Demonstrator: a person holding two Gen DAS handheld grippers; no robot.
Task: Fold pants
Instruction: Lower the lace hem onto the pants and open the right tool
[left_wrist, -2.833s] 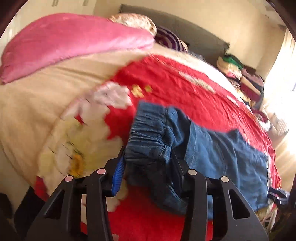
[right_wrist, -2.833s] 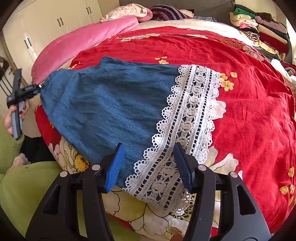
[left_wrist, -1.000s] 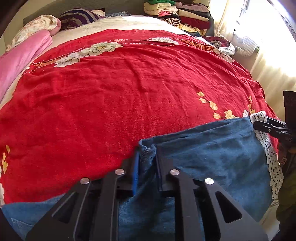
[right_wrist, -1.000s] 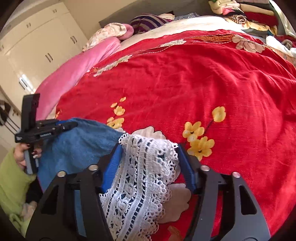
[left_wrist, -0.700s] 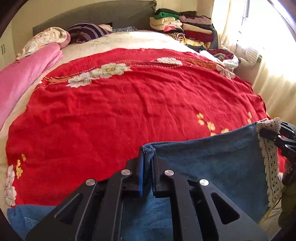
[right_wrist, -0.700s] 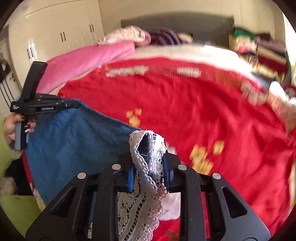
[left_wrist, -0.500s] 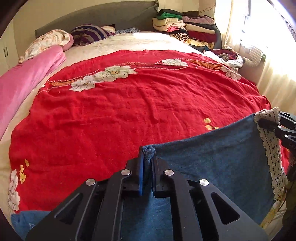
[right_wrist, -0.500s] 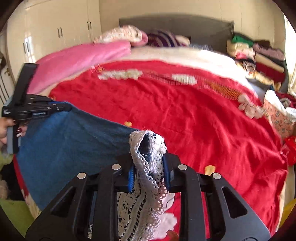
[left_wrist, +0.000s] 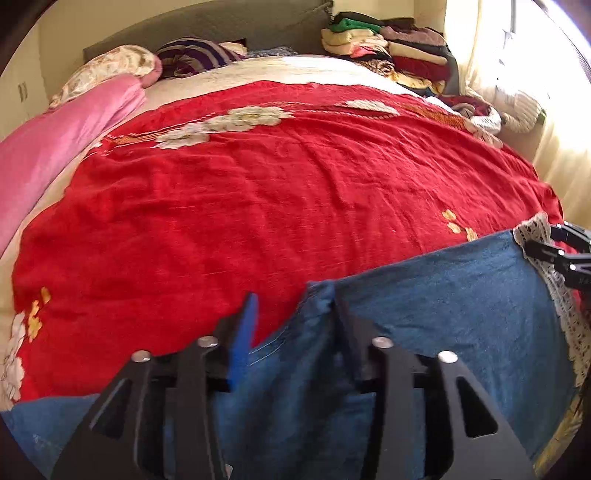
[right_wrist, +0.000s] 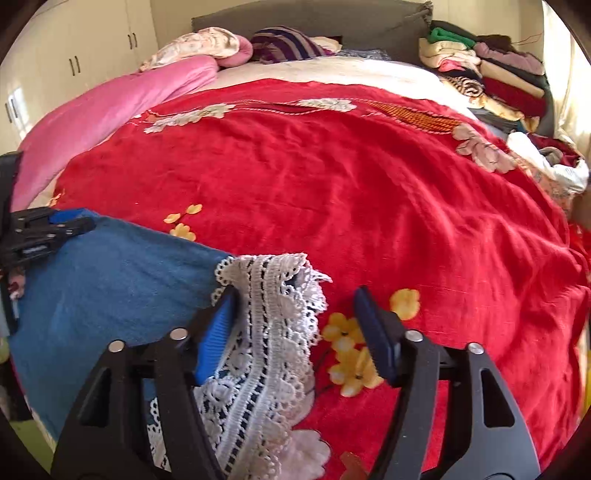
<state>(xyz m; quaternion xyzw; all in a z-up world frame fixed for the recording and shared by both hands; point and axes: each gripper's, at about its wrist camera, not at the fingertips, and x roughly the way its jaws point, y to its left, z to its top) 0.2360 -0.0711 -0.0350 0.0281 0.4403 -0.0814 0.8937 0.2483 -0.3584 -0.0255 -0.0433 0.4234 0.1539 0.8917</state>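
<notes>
While both jaws have just been opening, pants (left_wrist: 443, 314) (lace-hemmed) lie loose between left hand-held gripper (left_wrist: 291, 314), right hand-held gripper (right_wrist: 295, 314)

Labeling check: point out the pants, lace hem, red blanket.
pants (left_wrist: 461, 306), left wrist view, blue denim panel.
lace hem (right_wrist: 273, 306), right wrist view, white lace band near its top.
red blanket (right_wrist: 332, 192), right wrist view, bare middle.

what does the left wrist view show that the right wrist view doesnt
Only the left wrist view: the left tongs close up, jaws just opened, the denim corner of the pants loose between them, and bright curtains.

Only the right wrist view: the right tongs close up, jaws just opened around the white lace hem, and cream wardrobe doors.

Both: red floral blanket, pink quilt, stacked clothes.
</notes>
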